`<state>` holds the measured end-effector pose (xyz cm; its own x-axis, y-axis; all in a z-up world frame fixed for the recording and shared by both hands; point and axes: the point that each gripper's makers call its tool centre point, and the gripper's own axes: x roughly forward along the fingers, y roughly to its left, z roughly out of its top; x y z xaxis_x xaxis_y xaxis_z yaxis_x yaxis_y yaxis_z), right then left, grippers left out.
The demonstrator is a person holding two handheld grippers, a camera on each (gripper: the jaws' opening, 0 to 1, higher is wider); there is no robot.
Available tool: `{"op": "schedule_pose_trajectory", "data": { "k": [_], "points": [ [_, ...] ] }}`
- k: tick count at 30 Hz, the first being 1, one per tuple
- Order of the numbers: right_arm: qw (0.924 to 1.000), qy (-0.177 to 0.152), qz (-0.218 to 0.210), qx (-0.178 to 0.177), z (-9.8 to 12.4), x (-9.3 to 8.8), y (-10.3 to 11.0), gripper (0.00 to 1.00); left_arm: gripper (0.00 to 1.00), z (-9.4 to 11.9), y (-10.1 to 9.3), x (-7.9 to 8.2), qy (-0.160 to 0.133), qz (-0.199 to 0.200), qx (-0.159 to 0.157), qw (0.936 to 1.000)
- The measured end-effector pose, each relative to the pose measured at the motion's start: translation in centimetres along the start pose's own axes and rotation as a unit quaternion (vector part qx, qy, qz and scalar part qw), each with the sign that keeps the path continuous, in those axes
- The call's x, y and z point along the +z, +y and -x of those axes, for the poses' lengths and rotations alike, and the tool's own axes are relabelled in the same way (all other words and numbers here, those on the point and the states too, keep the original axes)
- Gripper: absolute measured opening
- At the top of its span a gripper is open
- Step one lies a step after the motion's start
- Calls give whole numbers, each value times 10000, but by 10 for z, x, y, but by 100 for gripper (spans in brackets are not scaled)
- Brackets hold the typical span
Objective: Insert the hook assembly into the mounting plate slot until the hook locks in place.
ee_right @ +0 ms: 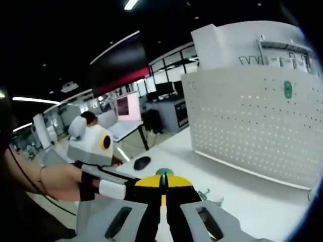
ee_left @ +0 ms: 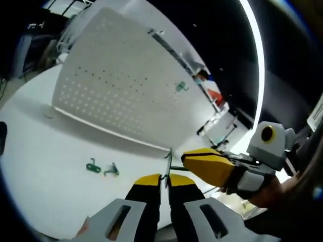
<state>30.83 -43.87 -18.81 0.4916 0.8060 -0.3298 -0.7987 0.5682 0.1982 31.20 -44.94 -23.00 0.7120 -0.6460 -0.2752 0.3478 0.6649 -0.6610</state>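
Note:
The white perforated mounting plate (ee_left: 116, 80) stands upright on the white table (ee_left: 45, 151), with one green hook (ee_left: 180, 86) fixed on its face. My left gripper (ee_left: 165, 180) is shut on a thin green hook assembly (ee_left: 168, 162) that sticks up between its yellow tips. The right gripper (ee_left: 187, 160) comes in from the right and touches the same piece. In the right gripper view my right gripper (ee_right: 162, 182) is shut, a green part of the hook assembly (ee_right: 164, 172) showing at its tips. The plate (ee_right: 252, 126) and its mounted hook (ee_right: 287, 89) stand to the right.
Two loose green hooks (ee_left: 101, 168) lie on the table in front of the plate, seen also as hooks (ee_right: 206, 194). A dark mouse (ee_right: 142, 162) rests on the table. A person's hand (ee_right: 55, 181) holds the left gripper. Desks and monitors fill the background.

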Motion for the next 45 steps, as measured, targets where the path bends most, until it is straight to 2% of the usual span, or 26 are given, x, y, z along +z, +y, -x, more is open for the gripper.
{"op": "schedule_pose_trajectory", "data": {
  "k": [5, 12, 13, 16, 22, 26, 31, 36, 41, 45],
  "points": [
    [10000, 1, -45, 15, 1, -1, 1, 0, 4, 3, -2, -1, 126, -222, 58, 9997],
    [9999, -45, -140, -27, 1, 4, -2, 0, 2, 2, -2, 4, 118, -506, 195, 9985],
    [9999, -56, -154, -49, 2, 4, -3, 0, 2, 1, -4, 1, 238, -591, 162, 9978],
    [9990, -16, -457, -28, 3, 2, -6, 1, 2, -1, -4, 1, 276, -659, 212, 9972],
    [9992, -79, -393, -62, 13, 8, -8, 1, 2, -2, -1, 1, 406, -952, 348, 9940],
    [9989, -153, -452, -41, 23, 15, -9, 2, 2, 2, 5, 6, 345, -957, 486, 9936],
    [9990, -53, -443, 5, 35, 9, -7, 3, 2, 8, 14, 16, 206, -935, 643, 9933],
    [9986, 4, -523, -50, 38, 2, -7, 4, 2, 9, 13, 20, 228, -1235, 736, 9893],
    [9985, 128, -510, -118, 34, -2, -7, 4, 2, 7, 6, 17, 335, -1572, 692, 9846],
    [9983, 103, -562, -75, 32, 0, -4, 5, 2, 4, -2, 16, 330, -1656, 549, 9841]
  ]
}}
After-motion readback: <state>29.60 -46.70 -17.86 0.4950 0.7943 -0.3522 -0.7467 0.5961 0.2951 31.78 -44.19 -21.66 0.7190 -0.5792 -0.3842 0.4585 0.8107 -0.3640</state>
